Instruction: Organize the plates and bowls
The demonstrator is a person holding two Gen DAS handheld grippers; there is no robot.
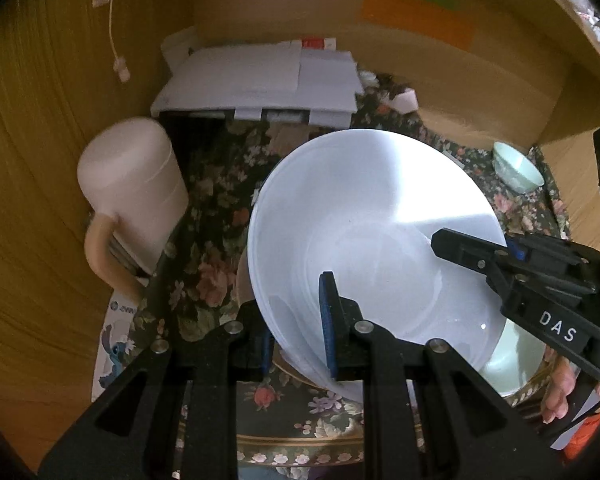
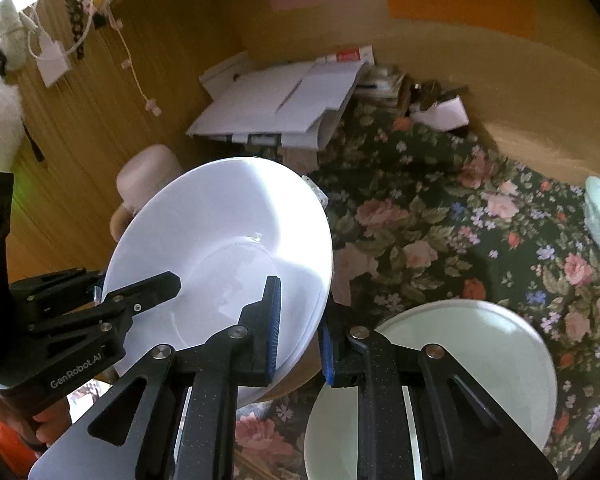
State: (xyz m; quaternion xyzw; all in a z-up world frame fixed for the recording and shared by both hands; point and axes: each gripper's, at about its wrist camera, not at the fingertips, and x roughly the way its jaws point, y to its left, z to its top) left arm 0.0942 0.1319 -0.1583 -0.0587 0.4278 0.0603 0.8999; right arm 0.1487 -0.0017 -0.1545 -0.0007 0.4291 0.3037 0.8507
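A large white bowl (image 1: 372, 232) hangs tilted above the floral tablecloth, held by both grippers on opposite sides of its rim. My left gripper (image 1: 298, 336) is shut on the near rim in the left wrist view, where the right gripper (image 1: 460, 248) reaches in from the right. In the right wrist view my right gripper (image 2: 300, 340) is shut on the rim of the white bowl (image 2: 220, 240), and the left gripper (image 2: 156, 288) grips the far side. A pale green plate (image 2: 460, 360) lies on the cloth just below and to the right, also seen as the pale green plate (image 1: 516, 364).
A small mint bowl (image 1: 518, 168) stands at the far right, near the wooden wall. A pale pink jug (image 1: 132, 192) with a handle stands at the left. A stack of white papers (image 1: 260, 80) fills the back corner. Floral tablecloth (image 2: 440, 220) covers the surface.
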